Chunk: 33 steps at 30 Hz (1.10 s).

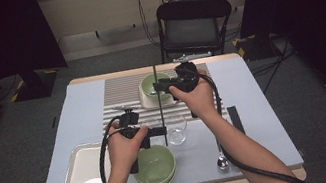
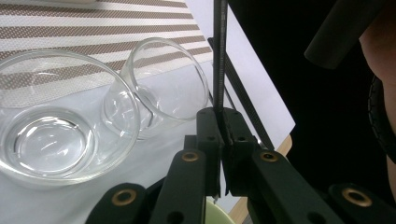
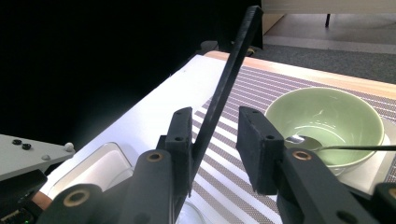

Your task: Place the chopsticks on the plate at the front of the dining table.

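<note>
A thin black stick [image 1: 160, 107] stands upright over the middle of the table. My left gripper [image 1: 160, 131] is shut on its lower end; in the left gripper view the jaws [image 2: 220, 116] pinch the stick [image 2: 219, 56]. My right gripper [image 1: 160, 87] is higher up, open, with a jaw on each side of the stick [image 3: 233, 65]. In the right gripper view the stick leans against the left jaw of that gripper [image 3: 215, 121], and a gap shows to the right jaw.
Two clear glass bowls [image 2: 46, 126] [image 2: 163, 84] sit beside the stick's foot. A green bowl [image 1: 154, 84] with a spoon [image 3: 299, 139] rests on a white plate [image 1: 145, 102]. Stacked green bowls [image 1: 154, 166], a metal tray [image 1: 81, 169], a spoon [image 1: 222, 161] and a black strip [image 1: 234, 119] lie nearer.
</note>
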Each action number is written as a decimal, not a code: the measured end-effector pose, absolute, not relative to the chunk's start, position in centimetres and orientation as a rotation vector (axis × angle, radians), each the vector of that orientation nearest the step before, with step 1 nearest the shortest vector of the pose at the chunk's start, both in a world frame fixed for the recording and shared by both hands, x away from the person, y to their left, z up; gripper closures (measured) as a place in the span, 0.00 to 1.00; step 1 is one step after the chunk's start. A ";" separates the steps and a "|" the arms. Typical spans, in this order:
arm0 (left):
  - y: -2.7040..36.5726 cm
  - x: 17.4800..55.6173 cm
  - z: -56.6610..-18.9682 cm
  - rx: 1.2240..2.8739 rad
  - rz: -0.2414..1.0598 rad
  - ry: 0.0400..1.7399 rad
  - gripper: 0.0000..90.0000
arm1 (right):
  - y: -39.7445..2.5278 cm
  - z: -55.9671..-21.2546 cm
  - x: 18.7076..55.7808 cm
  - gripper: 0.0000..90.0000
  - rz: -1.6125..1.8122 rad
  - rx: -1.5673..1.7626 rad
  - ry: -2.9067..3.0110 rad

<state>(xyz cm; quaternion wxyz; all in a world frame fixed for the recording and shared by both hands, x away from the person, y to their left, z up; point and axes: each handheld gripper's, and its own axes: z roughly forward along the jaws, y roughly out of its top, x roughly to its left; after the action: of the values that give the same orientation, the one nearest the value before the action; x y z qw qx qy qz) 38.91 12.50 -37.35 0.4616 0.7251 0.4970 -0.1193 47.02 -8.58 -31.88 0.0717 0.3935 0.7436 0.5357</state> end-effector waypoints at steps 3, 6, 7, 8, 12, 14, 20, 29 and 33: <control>12.5 39.0 -37.4 1.786 -0.297 1.222 0.97 | -8.5 -32.0 47.0 0.72 1.613 1.187 2.235; 12.5 39.0 -37.3 1.776 -0.305 1.233 0.97 | -8.4 -32.1 47.0 0.67 1.608 1.179 2.231; 12.6 39.0 -37.3 1.788 -0.297 1.218 0.97 | -8.4 -32.1 47.0 0.67 1.608 1.173 2.235; 12.6 39.0 -37.3 1.787 -0.295 1.224 0.97 | -8.4 -32.2 47.0 0.66 1.601 1.174 2.236; 12.7 38.9 -37.2 1.798 -0.290 1.216 0.97 | -8.6 -32.4 47.2 0.62 1.605 1.183 2.227; 12.7 38.9 -37.1 1.797 -0.287 1.221 0.97 | -8.8 -32.4 47.2 0.61 1.606 1.188 2.225; 12.8 38.9 -36.9 1.807 -0.278 1.216 0.97 | -9.1 -32.6 47.3 0.58 1.610 1.192 2.209; 13.1 39.0 -36.9 1.810 -0.276 1.214 0.97 | -9.3 -33.0 47.4 0.57 1.606 1.203 2.206; 13.1 38.9 -36.9 1.813 -0.275 1.215 0.97 | -9.5 -33.2 47.5 0.56 1.599 1.214 2.207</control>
<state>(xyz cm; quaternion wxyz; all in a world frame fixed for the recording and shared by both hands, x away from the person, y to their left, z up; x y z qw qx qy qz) 38.95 13.14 -36.86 0.4539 0.7343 0.4923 -0.1116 47.46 -9.46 -33.17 0.0787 0.4057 0.7375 0.5342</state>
